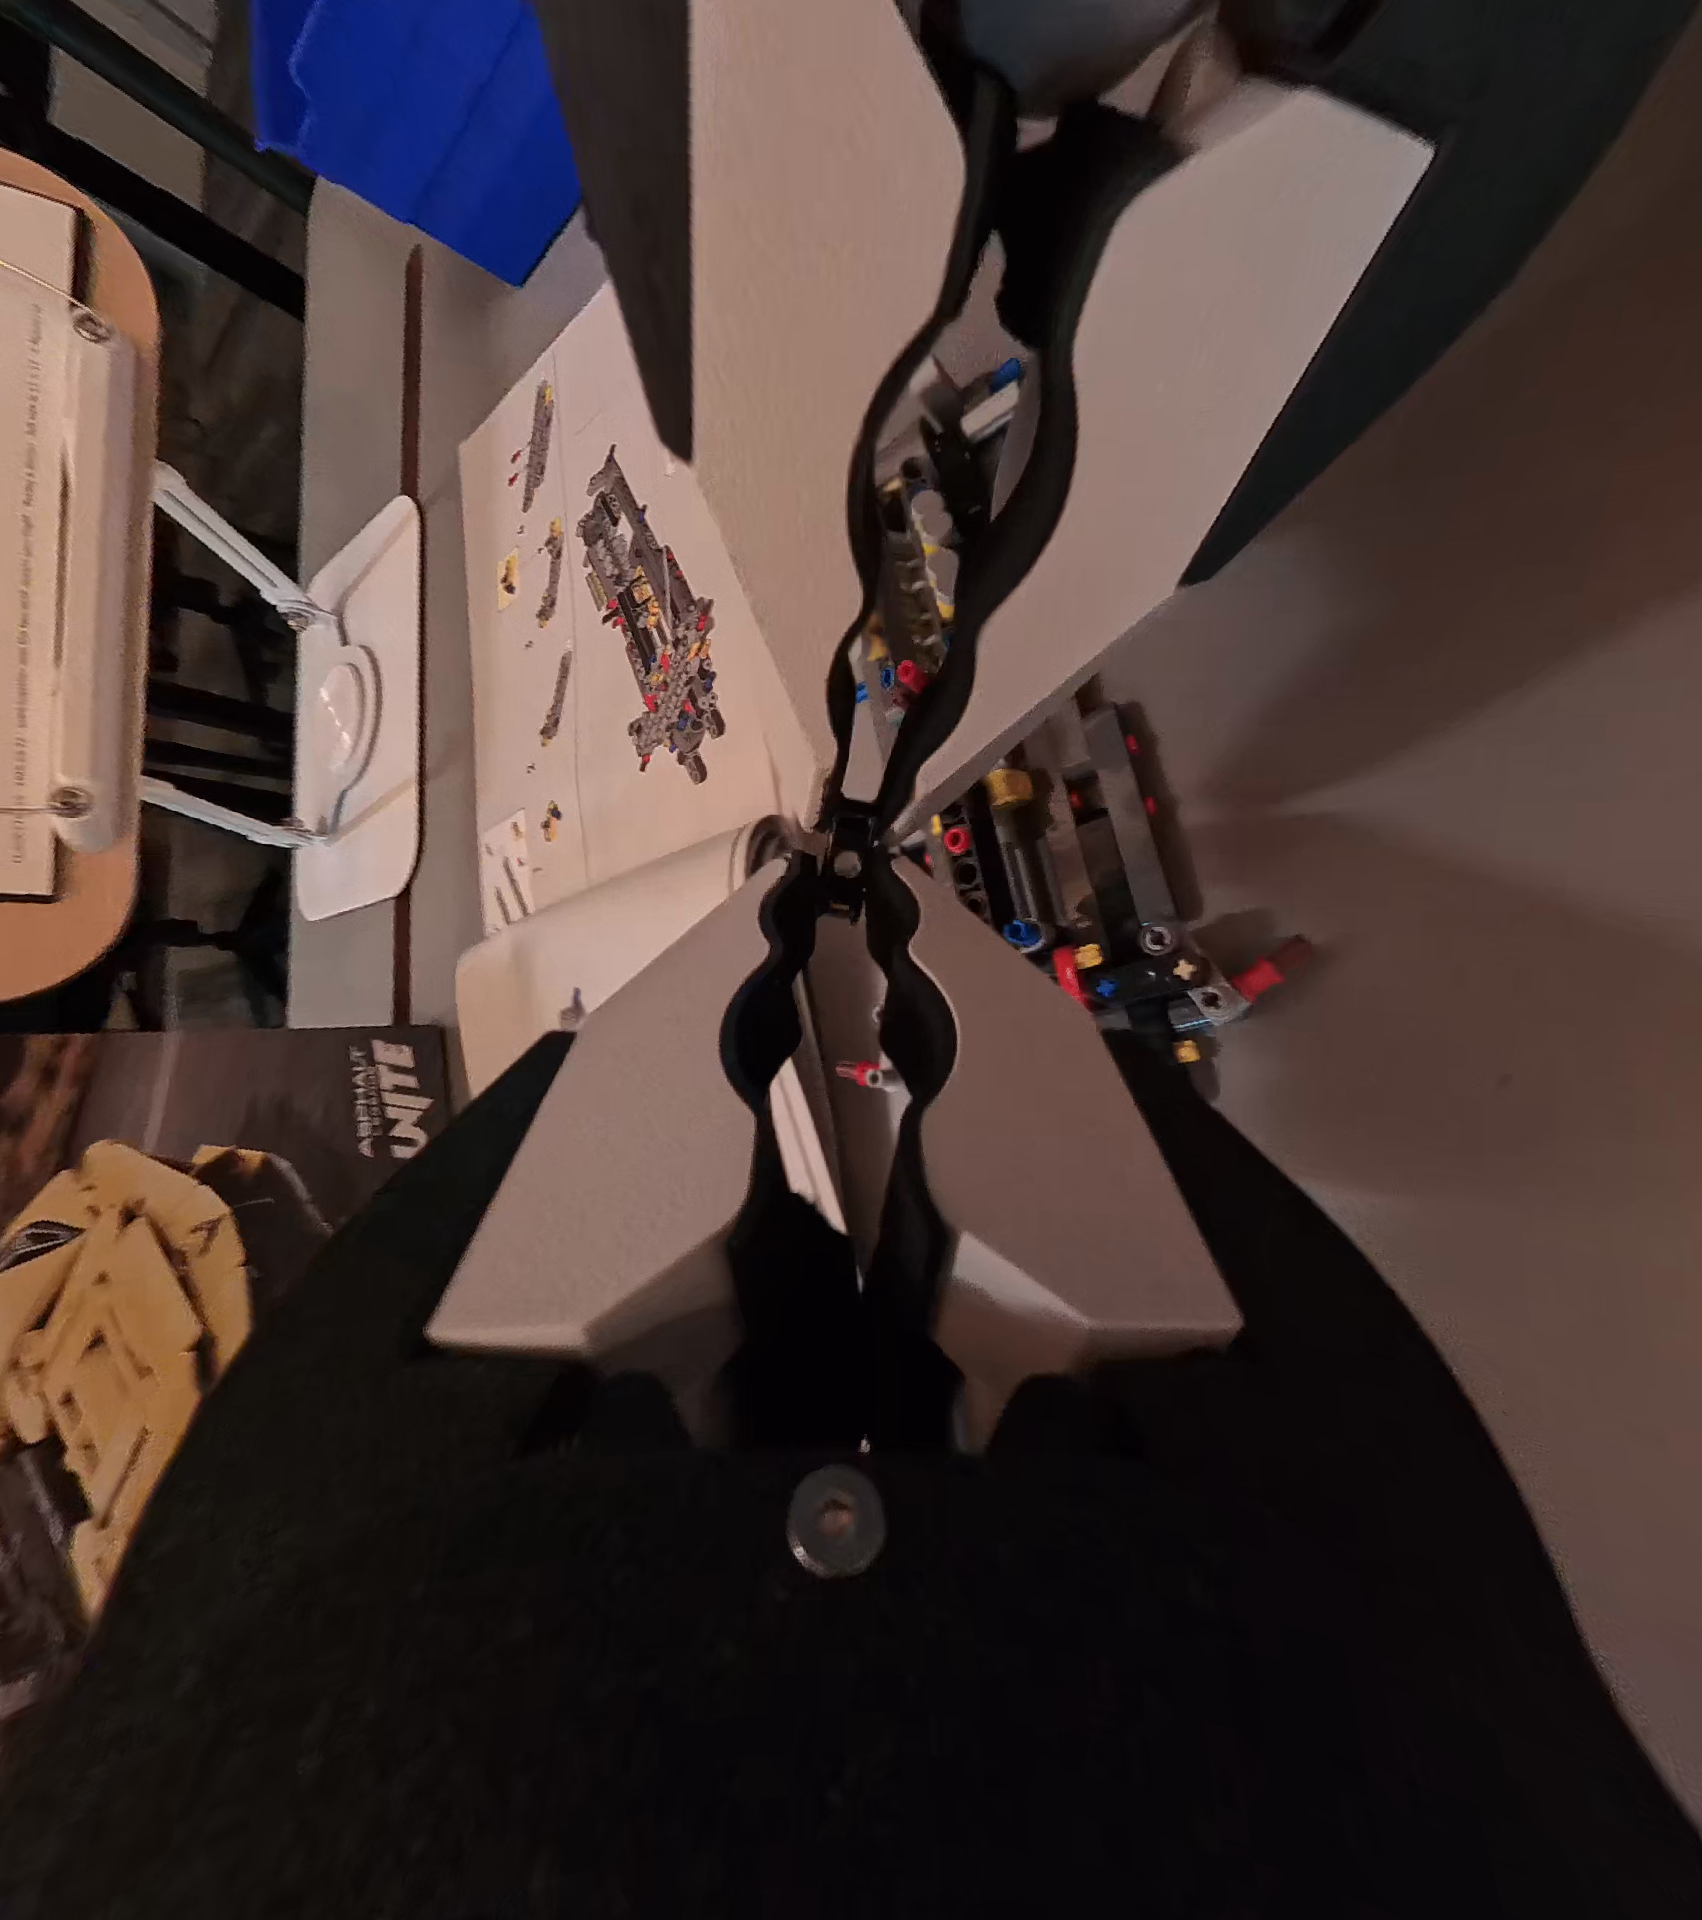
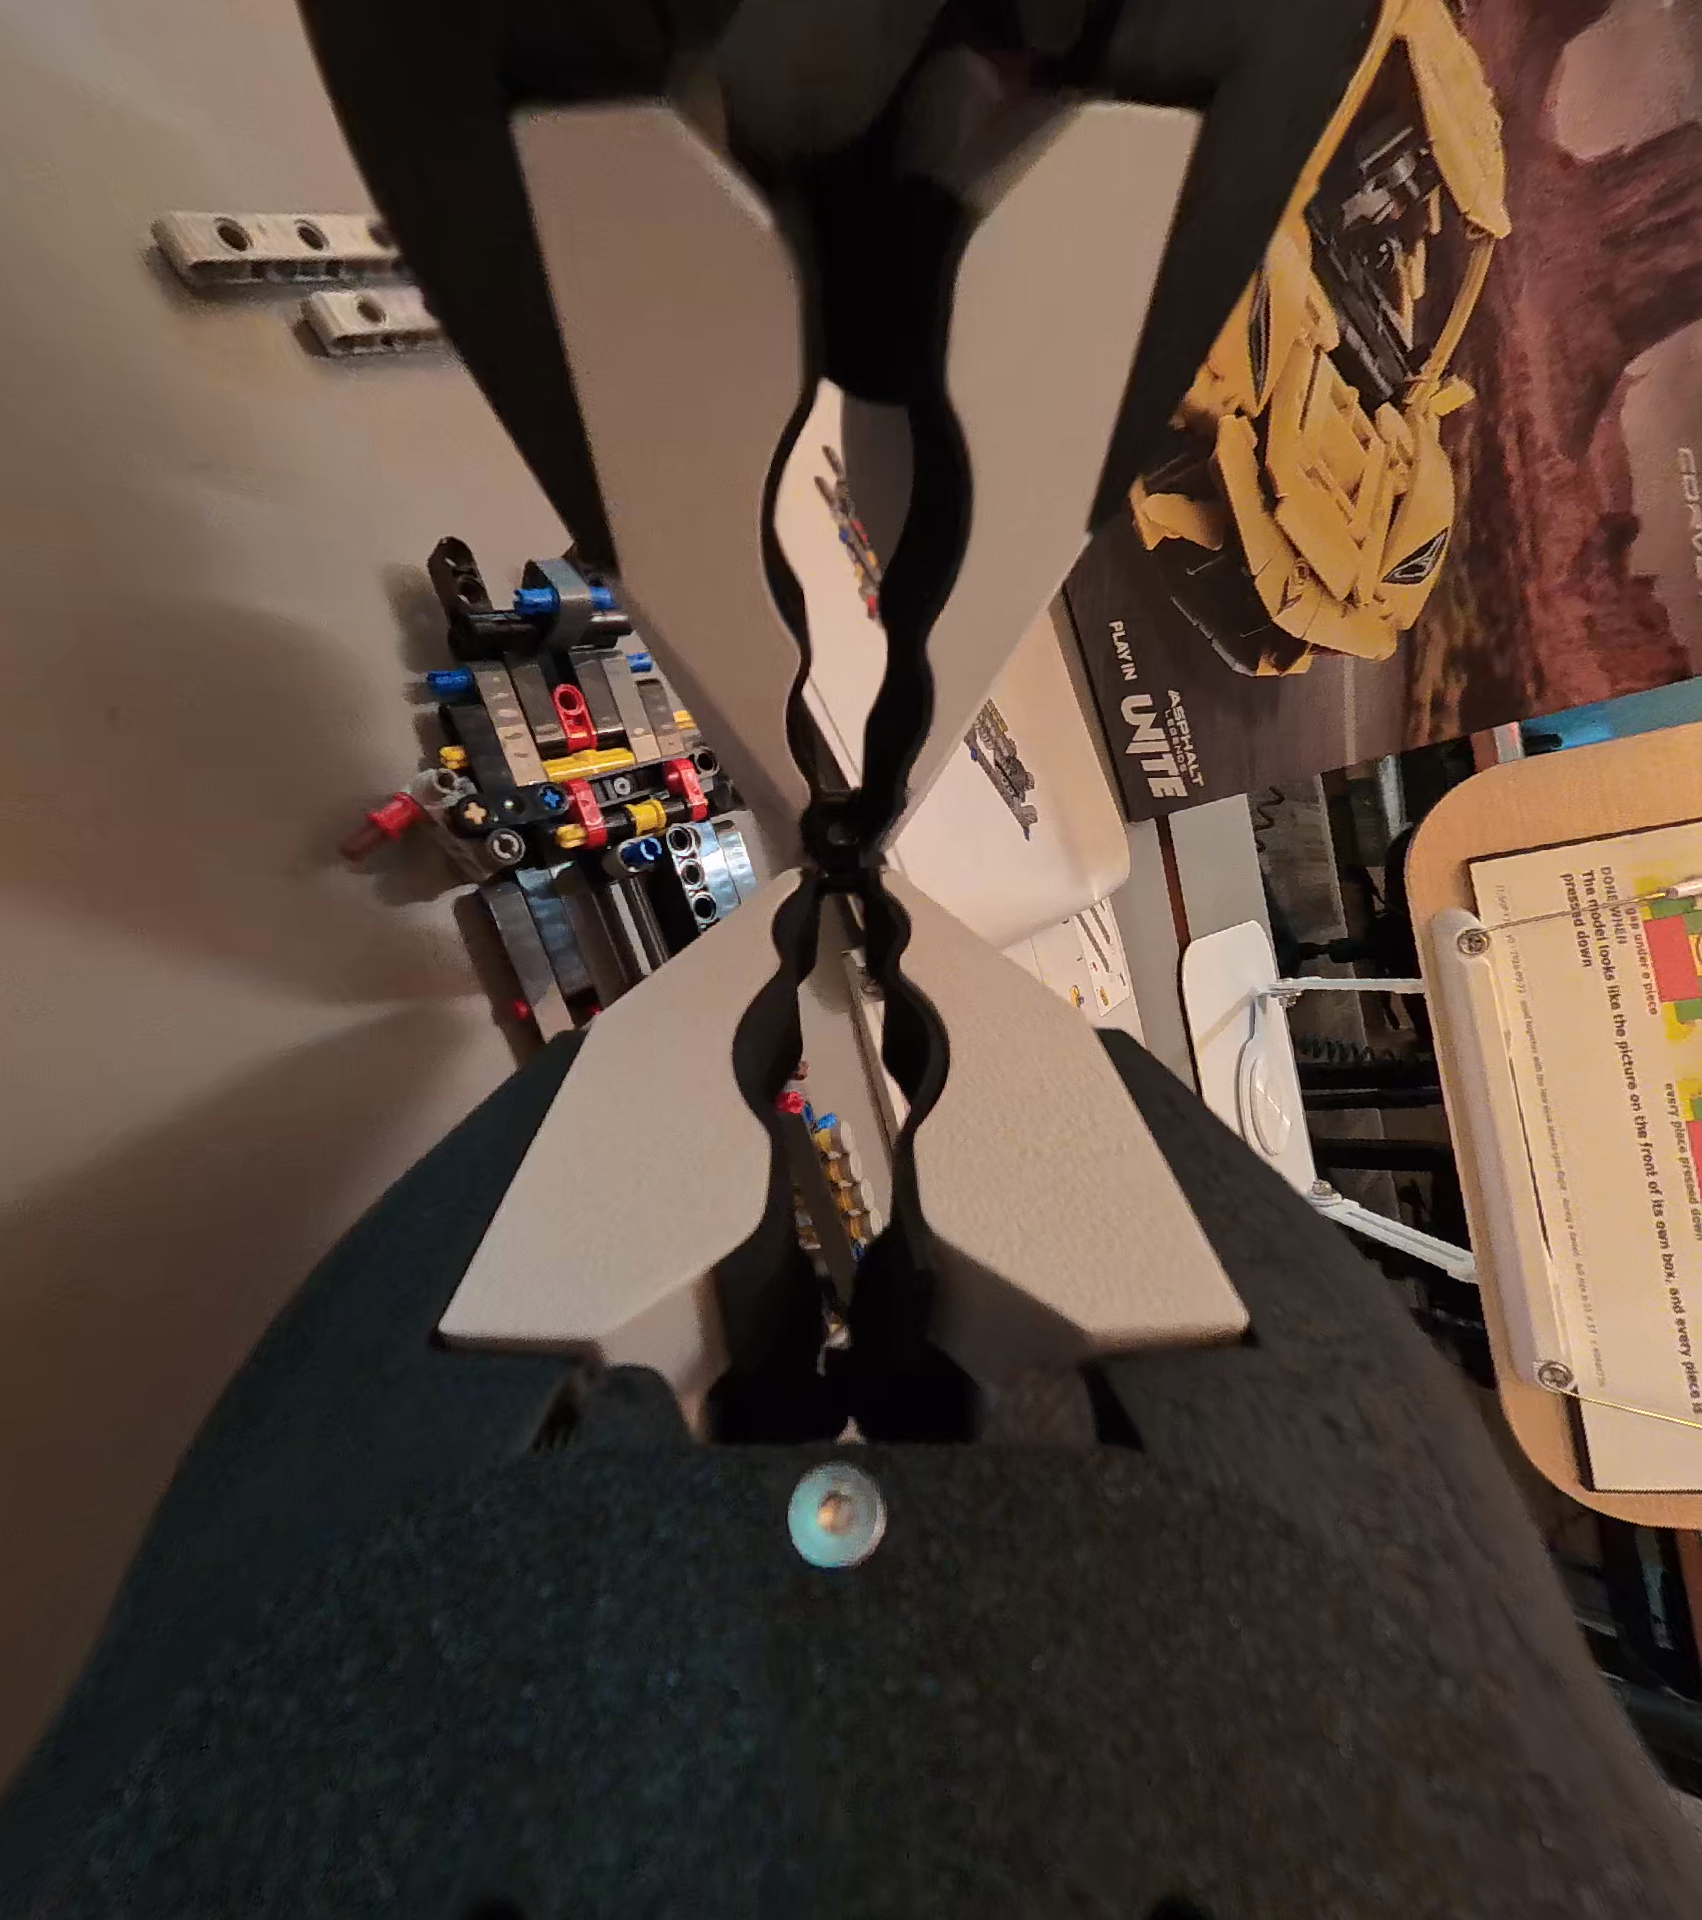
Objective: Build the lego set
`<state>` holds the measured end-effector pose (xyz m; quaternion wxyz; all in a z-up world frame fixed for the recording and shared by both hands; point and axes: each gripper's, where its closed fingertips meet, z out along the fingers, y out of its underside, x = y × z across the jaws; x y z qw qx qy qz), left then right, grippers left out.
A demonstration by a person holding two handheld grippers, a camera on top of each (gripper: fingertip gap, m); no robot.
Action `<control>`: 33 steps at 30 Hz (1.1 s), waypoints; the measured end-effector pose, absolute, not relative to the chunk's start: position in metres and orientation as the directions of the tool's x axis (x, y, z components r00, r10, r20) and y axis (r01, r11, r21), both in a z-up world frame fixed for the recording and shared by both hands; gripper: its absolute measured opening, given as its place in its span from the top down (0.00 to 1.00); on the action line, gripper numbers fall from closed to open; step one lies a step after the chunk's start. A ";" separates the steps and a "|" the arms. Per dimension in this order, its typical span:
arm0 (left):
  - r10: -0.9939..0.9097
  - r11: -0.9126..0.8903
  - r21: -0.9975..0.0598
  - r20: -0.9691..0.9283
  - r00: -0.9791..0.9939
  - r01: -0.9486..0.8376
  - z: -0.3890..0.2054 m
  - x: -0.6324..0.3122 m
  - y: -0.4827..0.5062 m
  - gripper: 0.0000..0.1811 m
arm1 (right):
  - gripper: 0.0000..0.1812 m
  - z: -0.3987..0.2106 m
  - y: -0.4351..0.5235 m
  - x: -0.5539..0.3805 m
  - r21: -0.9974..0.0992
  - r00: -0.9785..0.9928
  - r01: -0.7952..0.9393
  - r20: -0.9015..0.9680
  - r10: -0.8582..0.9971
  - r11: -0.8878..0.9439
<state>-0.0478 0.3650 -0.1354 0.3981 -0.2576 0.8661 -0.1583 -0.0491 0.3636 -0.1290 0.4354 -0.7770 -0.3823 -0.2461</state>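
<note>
Jointly — both tongs (image 1: 847, 873) pinching peg (image 2: 839, 831)

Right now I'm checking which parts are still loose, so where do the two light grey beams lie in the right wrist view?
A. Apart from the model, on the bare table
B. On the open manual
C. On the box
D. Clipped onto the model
A: the two beams lie side by side on the bare table, well clear of the model.
</note>
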 end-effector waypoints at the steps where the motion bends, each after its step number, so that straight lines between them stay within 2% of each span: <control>1: -0.556 0.829 -0.467 -0.632 -0.540 -0.307 -0.136 -0.046 0.366 0.96 | 0.96 -0.128 0.363 -0.049 -0.503 0.598 0.800 0.711 0.369 -0.328; 4: -0.529 0.847 -0.460 -0.697 -0.484 -0.265 -0.131 -0.039 0.366 0.96 | 0.96 -0.123 0.363 -0.044 -0.539 0.627 0.777 0.709 0.324 -0.326; 7: -0.566 0.823 -0.524 -0.721 -0.399 -0.221 -0.119 -0.033 0.366 0.96 | 0.95 -0.109 0.361 -0.039 -0.711 0.765 0.642 0.574 0.292 -0.286; 9: -0.637 0.768 -0.607 -0.690 -0.343 -0.205 -0.108 -0.030 0.370 0.96 | 0.94 -0.092 0.359 -0.038 -0.852 0.867 0.475 0.410 0.284 -0.220; 11: -0.761 0.635 -0.754 -0.573 -0.303 -0.169 -0.093 -0.028 0.371 0.96 | 0.90 -0.083 0.358 -0.032 -0.946 0.935 0.261 0.198 0.294 -0.194; 13: -0.864 0.465 -0.872 -0.410 -0.292 -0.152 -0.083 -0.026 0.371 0.96 | 0.88 -0.082 0.359 -0.025 -0.978 0.948 0.045 -0.022 0.317 -0.203; 15: -0.911 0.360 -0.921 -0.312 -0.270 -0.150 -0.079 -0.023 0.375 0.96 | 0.84 -0.080 0.363 -0.023 -0.965 0.919 -0.144 -0.212 0.333 -0.218; 17: -0.932 0.283 -0.948 -0.234 -0.276 -0.150 -0.080 -0.021 0.373 0.97 | 0.84 -0.080 0.366 -0.018 -0.950 0.909 -0.215 -0.280 0.309 -0.227; 20: -0.936 0.265 -0.948 -0.209 -0.283 -0.177 -0.088 -0.018 0.369 0.96 | 0.91 -0.077 0.368 -0.022 -0.954 0.912 -0.212 -0.272 0.306 -0.214; 33: -0.764 0.645 -0.742 -0.616 -0.193 -0.183 -0.100 -0.020 0.372 0.96 | 0.96 -0.088 0.371 -0.025 -0.923 0.886 -0.259 -0.344 0.309 -0.285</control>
